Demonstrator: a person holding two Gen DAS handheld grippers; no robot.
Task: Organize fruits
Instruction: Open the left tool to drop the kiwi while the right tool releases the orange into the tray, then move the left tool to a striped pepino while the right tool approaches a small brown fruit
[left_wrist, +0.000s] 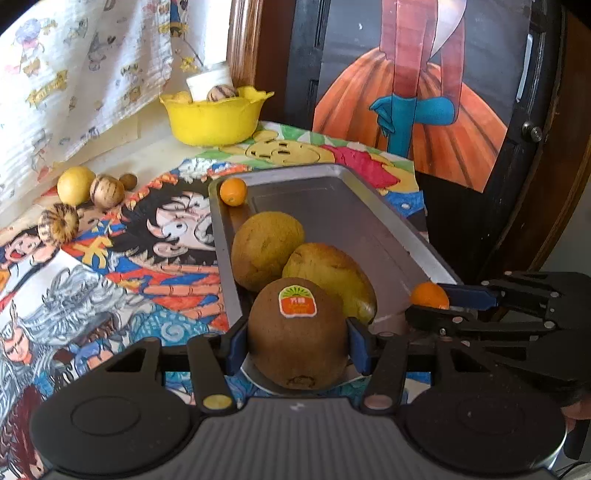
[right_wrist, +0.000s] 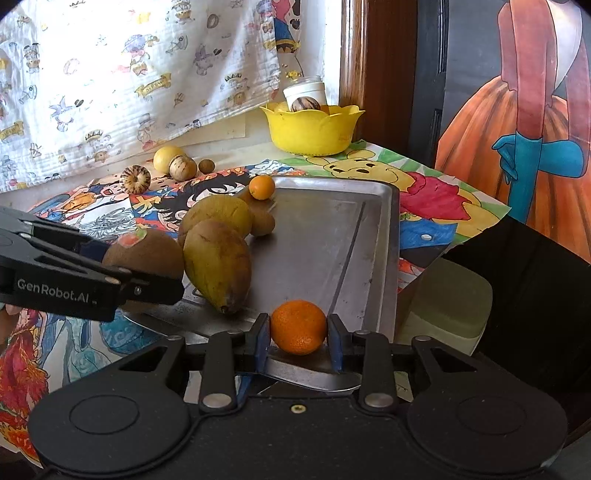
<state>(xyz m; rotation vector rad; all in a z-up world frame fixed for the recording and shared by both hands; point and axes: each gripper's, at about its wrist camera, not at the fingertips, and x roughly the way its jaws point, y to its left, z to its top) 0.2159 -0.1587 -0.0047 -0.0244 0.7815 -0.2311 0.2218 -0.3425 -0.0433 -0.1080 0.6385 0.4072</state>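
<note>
Left gripper (left_wrist: 297, 341) angled downward, jaws clamped on a kiwi (left_wrist: 297, 338), right gripper (right_wrist: 298, 341) beside it, angled downward, jaws closed on a small orange (right_wrist: 298, 326)

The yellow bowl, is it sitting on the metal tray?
No, the yellow bowl stands on the table behind the metal tray, apart from it, near the curtain.

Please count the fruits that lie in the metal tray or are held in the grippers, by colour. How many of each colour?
Orange fruits: 2
Yellow-green fruits: 2
Brown fruits: 2
Total: 6
</note>
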